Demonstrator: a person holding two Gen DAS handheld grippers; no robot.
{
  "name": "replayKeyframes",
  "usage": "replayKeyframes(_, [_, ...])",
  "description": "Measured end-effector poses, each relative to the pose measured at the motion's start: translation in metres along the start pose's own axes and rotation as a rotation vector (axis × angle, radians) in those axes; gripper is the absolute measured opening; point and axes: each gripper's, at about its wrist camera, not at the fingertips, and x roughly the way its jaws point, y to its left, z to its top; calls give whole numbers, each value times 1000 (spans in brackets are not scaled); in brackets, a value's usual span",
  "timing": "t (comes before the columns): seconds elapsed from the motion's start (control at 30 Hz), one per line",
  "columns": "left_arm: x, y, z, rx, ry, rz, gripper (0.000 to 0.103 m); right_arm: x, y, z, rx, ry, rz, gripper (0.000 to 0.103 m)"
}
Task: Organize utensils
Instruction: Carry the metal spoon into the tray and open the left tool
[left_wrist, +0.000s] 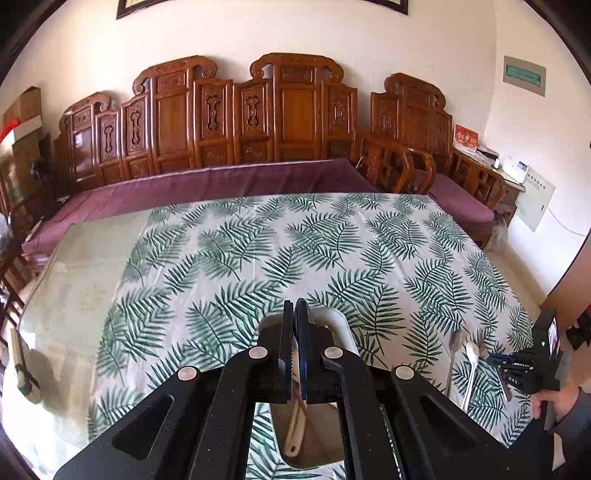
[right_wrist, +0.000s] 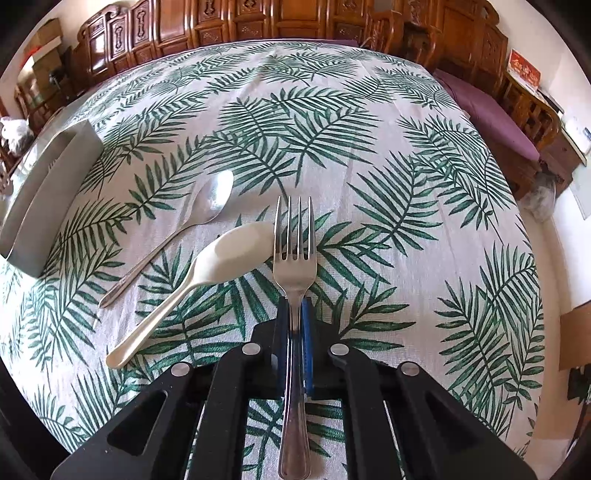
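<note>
Table (right_wrist: 424, 229), fern-print cloth (right_wrist: 258, 110): metal spoon (right_wrist: 207, 210), white spoon (right_wrist: 221, 262), grey tray (right_wrist: 48, 192).

- We lose most of the tray (left_wrist: 341, 325) behind the left gripper (left_wrist: 294, 317).
- Right of that tray, the fork's tines hide under the right gripper (left_wrist: 496, 360).
- The fork (right_wrist: 294, 266) handle's end meets the frame's bottom edge.

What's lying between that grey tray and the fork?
Two spoons: a steel spoon nearer the tray, and a white spoon beside the fork, in the right wrist view.
</note>
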Motion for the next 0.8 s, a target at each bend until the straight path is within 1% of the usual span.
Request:
replayKeyframes(0.03, [0, 2, 2, 12, 4, 6, 1, -2, 0, -1, 2, -3, 10, 8])
replayKeyframes(0.1, [6, 4, 3, 41, 20, 15, 1, -14, 3, 0, -2, -37, 18, 8])
replayKeyframes(0.17, [14, 5, 2, 68, 40, 26, 1, -32, 9, 4, -1, -78, 46, 8])
replayKeyframes(0.3, [43, 7, -4, 104, 116, 40, 1, -60, 33, 18, -53, -144, 75, 8])
replayKeyframes(0.4, [64, 7, -11, 129, 174, 42, 1, -78, 52, 29, -86, -184, 116, 8])
replayKeyframes(0.47, [76, 6, -16, 144, 206, 42, 1, -85, 64, 38, -104, -202, 144, 8])
replayKeyframes(0.53, [86, 5, -18, 152, 222, 52, 1, -90, 76, 43, -120, -216, 168, 8])
replayKeyframes(0.6, [95, 5, -19, 152, 239, 40, 1, -93, 87, 49, -138, -225, 189, 8])
replayKeyframes(0.8, [117, 3, -18, 148, 256, 29, 2, -90, 122, 58, -212, -240, 224, 8])
